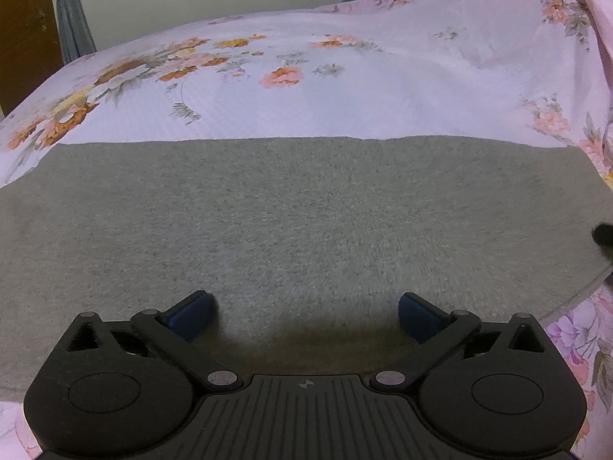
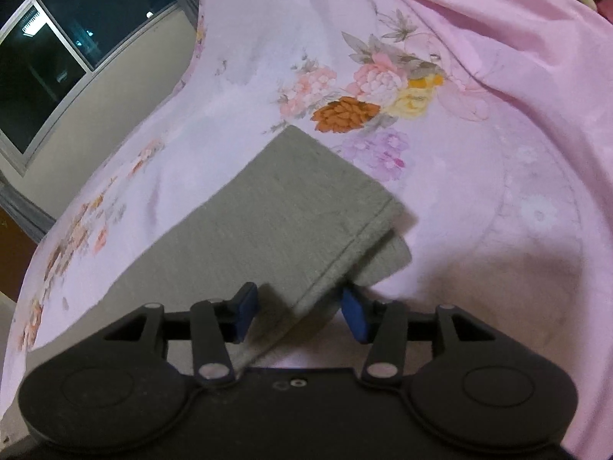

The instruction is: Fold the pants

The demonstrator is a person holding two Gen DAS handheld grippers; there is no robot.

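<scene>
Left wrist view first: one gripper point(image 1: 304, 316), black body, two blue pads point(image 1: 191, 314), and the jaws are spread wide with nothing pinched between them. It hangs right over the pants point(image 1: 299, 214), one grey piece of knit cloth that fills the whole middle of the frame. The far edge of the pants runs straight across, and beyond it there's one sheet point(image 1: 345, 88), pale pink-lilac with flower prints, covering the bed. I count two grey curtains point(image 1: 72, 19) up top, one at the left and one near the middle, plus one window corner and a brown wooden panel at the far left. At the right edge there's a small dark thing on the pants, too blurry to tell what it is.

Right wrist view: one gripper again point(image 2: 299, 312), two blue pads point(image 2: 354, 314), jaws partly apart. The corner of the pants point(image 2: 291, 207) sits between them, but I can't tell if the pads actually press on it or just stand beside it. Here the pants look folded, with two layers showing at the hemmed end, the upper one with a stitched seam and the lower one peeking out just past it. They lie flat on the same sheet point(image 2: 498, 153). One window point(image 2: 57, 50), dark outside, at top left.
</scene>
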